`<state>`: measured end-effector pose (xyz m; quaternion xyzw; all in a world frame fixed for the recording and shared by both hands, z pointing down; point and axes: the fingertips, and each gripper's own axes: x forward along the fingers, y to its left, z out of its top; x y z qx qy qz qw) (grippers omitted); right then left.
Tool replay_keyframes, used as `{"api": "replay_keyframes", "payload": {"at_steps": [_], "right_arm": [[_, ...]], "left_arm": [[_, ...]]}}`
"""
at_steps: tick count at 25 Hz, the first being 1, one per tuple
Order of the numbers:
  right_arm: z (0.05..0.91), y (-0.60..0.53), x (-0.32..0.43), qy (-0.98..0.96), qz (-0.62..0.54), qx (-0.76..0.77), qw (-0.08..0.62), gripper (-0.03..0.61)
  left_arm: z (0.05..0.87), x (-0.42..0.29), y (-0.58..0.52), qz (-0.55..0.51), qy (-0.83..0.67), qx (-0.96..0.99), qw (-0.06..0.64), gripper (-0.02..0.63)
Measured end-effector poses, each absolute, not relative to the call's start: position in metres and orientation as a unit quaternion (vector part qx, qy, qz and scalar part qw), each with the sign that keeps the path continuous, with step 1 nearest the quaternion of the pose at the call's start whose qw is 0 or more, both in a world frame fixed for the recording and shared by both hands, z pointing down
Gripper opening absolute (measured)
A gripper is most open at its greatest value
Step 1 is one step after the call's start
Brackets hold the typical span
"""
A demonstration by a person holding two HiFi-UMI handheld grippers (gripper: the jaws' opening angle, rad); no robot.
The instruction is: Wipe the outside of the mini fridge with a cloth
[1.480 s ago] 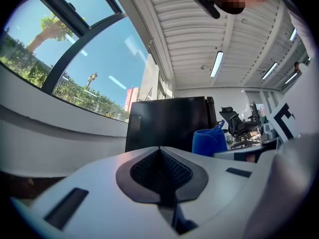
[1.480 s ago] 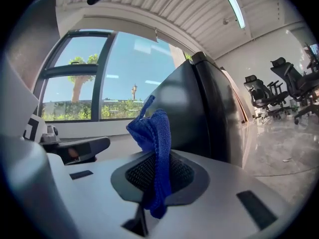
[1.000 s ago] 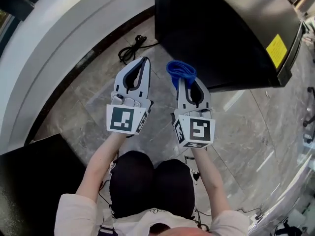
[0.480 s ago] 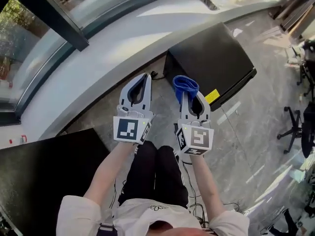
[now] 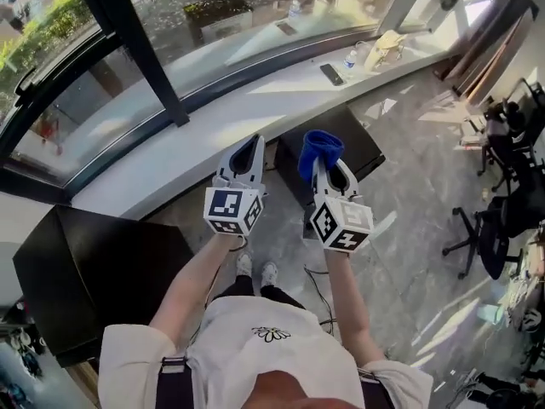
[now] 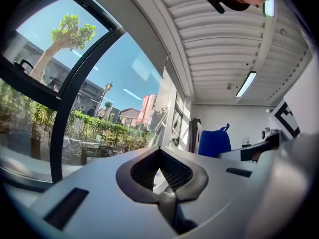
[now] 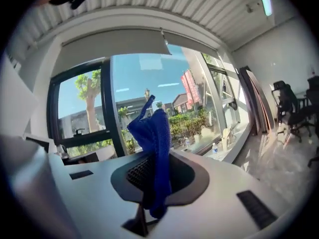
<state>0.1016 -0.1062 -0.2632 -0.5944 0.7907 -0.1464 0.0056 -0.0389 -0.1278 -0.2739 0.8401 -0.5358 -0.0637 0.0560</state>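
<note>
Left gripper [image 5: 255, 141]: we log its jaws pressed together, nothing between them.
Right gripper [image 5: 316, 167]: clamped on blue cloth [image 5: 320, 146], centre of frame.
Mini fridge [image 5: 363, 148]: black, on the floor, behind the cloth.

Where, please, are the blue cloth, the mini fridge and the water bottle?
blue cloth [image 5: 319, 149], head view, its bunched upper end
mini fridge [image 5: 363, 150], head view, its black top face
water bottle [image 5: 349, 63], head view, its body

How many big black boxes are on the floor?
2. The smaller black box sits straight ahead, under the curved window ledge. The bigger black box is down at the left. More might be hiding outside the picture.
</note>
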Motion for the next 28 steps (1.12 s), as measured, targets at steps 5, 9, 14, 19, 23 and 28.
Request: {"api": "replay_keyframes", "payload": {"at_steps": [5, 9, 14, 19, 23, 28], "right_arm": [[-0.279, -0.077, 0.113, 0.775, -0.127, -0.619, 0.024, 0.061], [-0.287, -0.055, 0.115, 0.776, -0.119, -0.619, 0.035, 0.061], [-0.292, -0.042, 0.113, 0.779, -0.115, -0.615, 0.040, 0.061], [-0.292, -0.034, 0.109, 0.788, -0.112, -0.604, 0.040, 0.061], [-0.295, -0.029, 0.105, 0.792, -0.106, -0.599, 0.040, 0.061], [-0.294, -0.029, 0.094, 0.795, -0.111, -0.594, 0.045, 0.061]], "left_arm": [[-0.292, -0.031, -0.093, -0.062, -0.521, 0.850, 0.046, 0.005], [-0.295, -0.025, -0.072, -0.066, -0.516, 0.852, 0.054, 0.005], [-0.302, -0.017, -0.059, -0.065, -0.505, 0.859, 0.044, 0.005], [-0.307, -0.005, -0.048, -0.061, -0.492, 0.868, 0.032, 0.005], [-0.311, -0.003, -0.041, -0.060, -0.492, 0.868, 0.027, 0.005], [-0.311, -0.016, -0.041, -0.063, -0.494, 0.867, 0.026, 0.005]]}}
